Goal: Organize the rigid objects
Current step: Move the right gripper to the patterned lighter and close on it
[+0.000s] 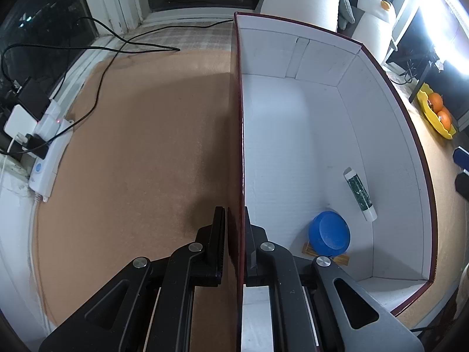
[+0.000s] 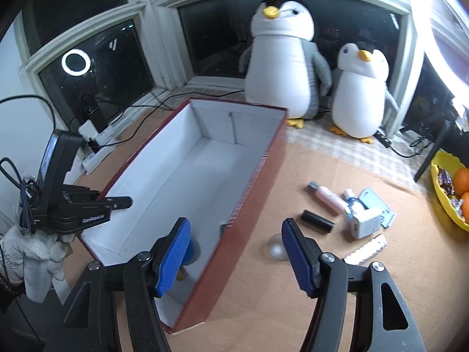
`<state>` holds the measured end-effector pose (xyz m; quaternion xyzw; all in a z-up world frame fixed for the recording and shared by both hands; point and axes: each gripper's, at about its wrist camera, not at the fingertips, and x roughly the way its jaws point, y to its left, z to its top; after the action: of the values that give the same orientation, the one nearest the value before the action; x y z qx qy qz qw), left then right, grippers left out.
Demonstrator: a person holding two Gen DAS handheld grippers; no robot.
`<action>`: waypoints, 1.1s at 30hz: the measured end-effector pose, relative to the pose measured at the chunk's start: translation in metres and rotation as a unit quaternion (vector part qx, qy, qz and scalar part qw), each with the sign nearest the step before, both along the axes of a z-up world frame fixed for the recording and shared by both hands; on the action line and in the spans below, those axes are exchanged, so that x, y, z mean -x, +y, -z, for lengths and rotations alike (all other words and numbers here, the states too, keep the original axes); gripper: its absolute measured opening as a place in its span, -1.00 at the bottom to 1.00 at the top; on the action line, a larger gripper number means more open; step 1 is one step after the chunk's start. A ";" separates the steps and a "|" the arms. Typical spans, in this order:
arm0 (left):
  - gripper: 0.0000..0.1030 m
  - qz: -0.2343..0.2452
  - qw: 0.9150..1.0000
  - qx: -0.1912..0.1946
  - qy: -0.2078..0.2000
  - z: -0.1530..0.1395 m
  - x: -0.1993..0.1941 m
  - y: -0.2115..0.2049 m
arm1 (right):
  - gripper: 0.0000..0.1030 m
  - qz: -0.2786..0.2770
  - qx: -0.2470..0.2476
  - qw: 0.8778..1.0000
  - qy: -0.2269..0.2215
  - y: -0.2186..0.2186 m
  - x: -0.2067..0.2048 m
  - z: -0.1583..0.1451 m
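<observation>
Now your left hand-held gripper (image 1: 234, 246) is clamped on the box (image 1: 293, 135) wall, so keep that hold firm and the box flat on the worktop (image 2: 293, 293). Your right hand-held gripper (image 2: 234, 252) hangs with jaws spread above the box's near wall. Swing it right toward the black tube (image 2: 317, 221) in the loose pile, lower squarely, and close across its narrow width.

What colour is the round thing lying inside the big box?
Blue. The round thing shows best in the left wrist view, near the box corner.
</observation>
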<state>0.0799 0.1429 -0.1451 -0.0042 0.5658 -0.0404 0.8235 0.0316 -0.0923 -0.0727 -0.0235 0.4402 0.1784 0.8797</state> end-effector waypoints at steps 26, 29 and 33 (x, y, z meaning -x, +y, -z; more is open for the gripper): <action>-0.86 -0.007 1.000 -0.017 0.012 0.003 -0.003 -0.005 | 0.23 0.220 -0.026 0.965 0.143 -0.183 -0.051 0.102; -0.86 -0.010 1.000 -0.018 0.013 0.003 -0.004 -0.006 | 0.21 0.228 -0.042 0.960 0.157 -0.189 -0.057 0.109; -0.86 -0.013 1.000 -0.017 0.015 0.003 -0.005 -0.006 | 0.15 0.232 -0.040 0.957 0.171 -0.184 -0.067 0.115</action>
<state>0.0845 0.1371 -0.1485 0.0019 0.5786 -0.0193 0.8154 0.0987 -0.2762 -0.1879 0.1454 0.5700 -0.0122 0.8086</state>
